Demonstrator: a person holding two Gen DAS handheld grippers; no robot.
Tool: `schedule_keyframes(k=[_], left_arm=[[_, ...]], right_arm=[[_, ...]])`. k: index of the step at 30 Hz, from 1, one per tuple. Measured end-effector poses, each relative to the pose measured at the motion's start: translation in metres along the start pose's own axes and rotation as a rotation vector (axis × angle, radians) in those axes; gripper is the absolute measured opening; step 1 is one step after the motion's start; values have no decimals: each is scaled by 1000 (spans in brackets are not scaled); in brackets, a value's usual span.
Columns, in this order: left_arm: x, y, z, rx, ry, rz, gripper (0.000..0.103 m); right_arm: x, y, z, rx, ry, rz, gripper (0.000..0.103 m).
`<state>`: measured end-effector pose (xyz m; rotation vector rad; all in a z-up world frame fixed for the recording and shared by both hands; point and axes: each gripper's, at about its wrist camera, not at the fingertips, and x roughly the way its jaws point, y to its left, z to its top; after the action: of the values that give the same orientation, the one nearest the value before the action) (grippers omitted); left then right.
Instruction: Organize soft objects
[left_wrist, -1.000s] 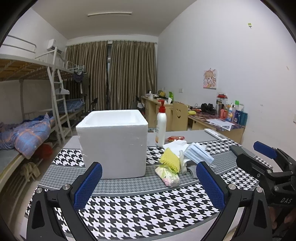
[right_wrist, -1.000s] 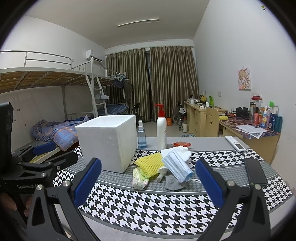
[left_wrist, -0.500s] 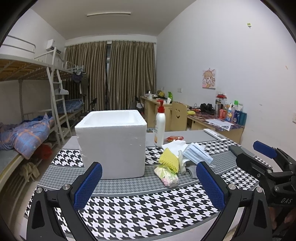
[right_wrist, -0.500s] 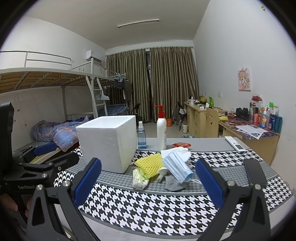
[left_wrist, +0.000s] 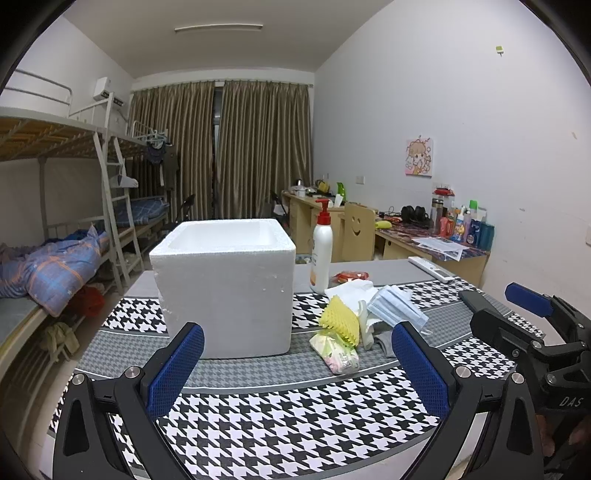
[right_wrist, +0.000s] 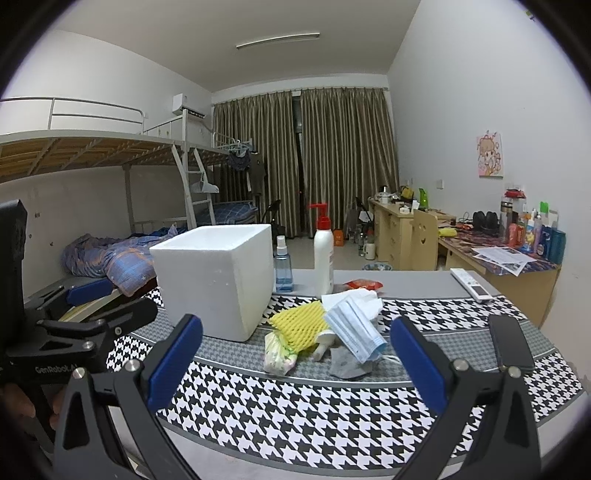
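Note:
A white foam box (left_wrist: 225, 284) (right_wrist: 218, 280) stands open-topped on the houndstooth table cloth (left_wrist: 295, 424). To its right lies a pile of soft things: a yellow foam net (left_wrist: 340, 319) (right_wrist: 301, 325), a small plastic packet (left_wrist: 334, 354) (right_wrist: 279, 352), blue face masks (left_wrist: 397, 304) (right_wrist: 354, 328), white tissue (left_wrist: 351, 290) (right_wrist: 354, 299) and a grey cloth (right_wrist: 345, 363). My left gripper (left_wrist: 295, 369) hovers open near the table's front, nothing between its fingers. My right gripper (right_wrist: 295, 363) is open too, facing the pile from nearer the front edge.
A white pump bottle (left_wrist: 321, 251) (right_wrist: 323, 254) and a blue spray bottle (right_wrist: 283, 266) stand behind the box. A red packet (right_wrist: 364, 284), a remote (right_wrist: 471, 284) and a black phone (right_wrist: 511, 341) lie on the table. Bunk beds are left, desks right.
Both grippers stay open and nearly still; the left wrist view shifts very slightly, and the pile and box have not moved.

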<state>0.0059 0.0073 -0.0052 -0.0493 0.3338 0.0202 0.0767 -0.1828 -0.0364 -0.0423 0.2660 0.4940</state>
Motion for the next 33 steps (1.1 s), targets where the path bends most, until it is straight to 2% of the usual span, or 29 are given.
schedule_keyframes(k=[11, 21, 26, 28, 33], left_arm=[[14, 1, 5, 1, 23, -14, 102], [45, 1, 9, 7, 73, -32, 102], [62, 2, 8, 4, 103, -39, 102], [69, 3, 7, -6, 118, -41, 102], [85, 10, 5, -22, 157, -34, 102]], right_arm=[[12, -10, 3, 13, 21, -28, 103], [48, -33, 8, 5, 107, -46, 103], [66, -36, 7, -25, 139, -33, 96], [77, -38, 5, -32, 173, -34, 88], [99, -46, 1, -37, 233, -42, 85]])
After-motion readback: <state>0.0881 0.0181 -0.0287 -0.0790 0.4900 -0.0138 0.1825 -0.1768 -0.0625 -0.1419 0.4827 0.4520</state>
